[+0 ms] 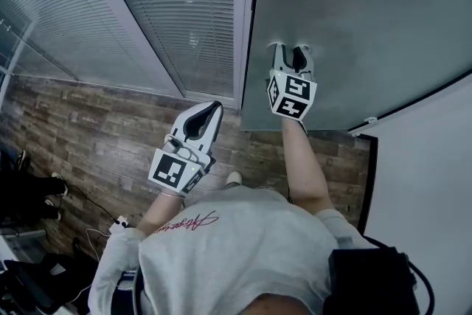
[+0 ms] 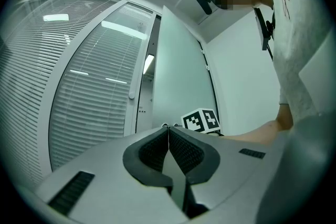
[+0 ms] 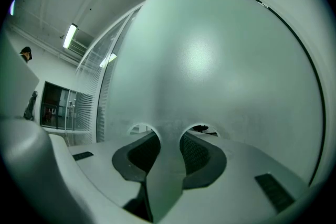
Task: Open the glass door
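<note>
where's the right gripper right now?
Head view, right of centre: the right gripper has its open tips against the glass door, near its left edge, ahead of the left gripper.

Head camera: steeply down over my left claw (image 1: 209,110) and right claw (image 1: 290,50). Left claw camera: level, facing the frosted glass door (image 2: 181,76) nearby. Right claw camera: close against that door.

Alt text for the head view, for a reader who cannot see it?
Seen from above, a person in a white shirt holds the right gripper, jaws apart, tips at a frosted glass door. The left gripper, shut, hovers over a wood-pattern floor, beside slatted blinds.
</note>
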Motion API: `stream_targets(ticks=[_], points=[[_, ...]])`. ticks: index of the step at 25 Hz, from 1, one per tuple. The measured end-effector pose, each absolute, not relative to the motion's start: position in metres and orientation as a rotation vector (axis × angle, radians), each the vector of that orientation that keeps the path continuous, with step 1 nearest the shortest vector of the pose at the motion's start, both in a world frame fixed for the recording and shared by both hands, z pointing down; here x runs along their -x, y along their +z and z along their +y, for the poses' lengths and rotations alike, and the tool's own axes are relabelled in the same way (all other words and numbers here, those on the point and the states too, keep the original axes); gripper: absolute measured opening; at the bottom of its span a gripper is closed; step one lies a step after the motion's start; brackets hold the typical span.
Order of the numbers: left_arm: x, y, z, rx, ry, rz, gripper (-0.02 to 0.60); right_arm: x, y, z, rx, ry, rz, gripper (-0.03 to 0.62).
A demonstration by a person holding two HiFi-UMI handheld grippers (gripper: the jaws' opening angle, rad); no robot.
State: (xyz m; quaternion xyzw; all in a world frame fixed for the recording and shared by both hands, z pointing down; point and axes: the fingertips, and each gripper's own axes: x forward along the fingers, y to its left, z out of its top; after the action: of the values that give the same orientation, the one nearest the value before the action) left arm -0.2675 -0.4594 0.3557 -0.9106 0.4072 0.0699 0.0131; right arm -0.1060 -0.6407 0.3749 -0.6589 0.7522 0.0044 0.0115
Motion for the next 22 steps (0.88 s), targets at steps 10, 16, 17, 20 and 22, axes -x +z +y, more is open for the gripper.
stream_targets(ticks=[10,16,17,20,22], points=[[0.238,0.354,-0.408,2.793,0.227,1.352,0.017,0.109,0.376,-0.584,1.928,0.004,2.455,0.124],[0.217,0.356,-0.375,2.750,0.228,1.425,0.017,0.105,0.380,-0.552,1.841,0.001,2.514,0.124],[0.213,0.356,-0.369,2.741,0.230,1.437,0.017,0.105,0.380,-0.546,1.825,0.001,2.526,0.124],[0.203,0.355,-0.349,2.714,0.231,1.468,0.017,0.100,0.381,-0.527,1.780,0.005,2.556,0.124],[0.199,0.354,-0.337,2.696,0.231,1.493,0.017,0.099,0.380,-0.517,1.756,0.005,2.570,0.124]])
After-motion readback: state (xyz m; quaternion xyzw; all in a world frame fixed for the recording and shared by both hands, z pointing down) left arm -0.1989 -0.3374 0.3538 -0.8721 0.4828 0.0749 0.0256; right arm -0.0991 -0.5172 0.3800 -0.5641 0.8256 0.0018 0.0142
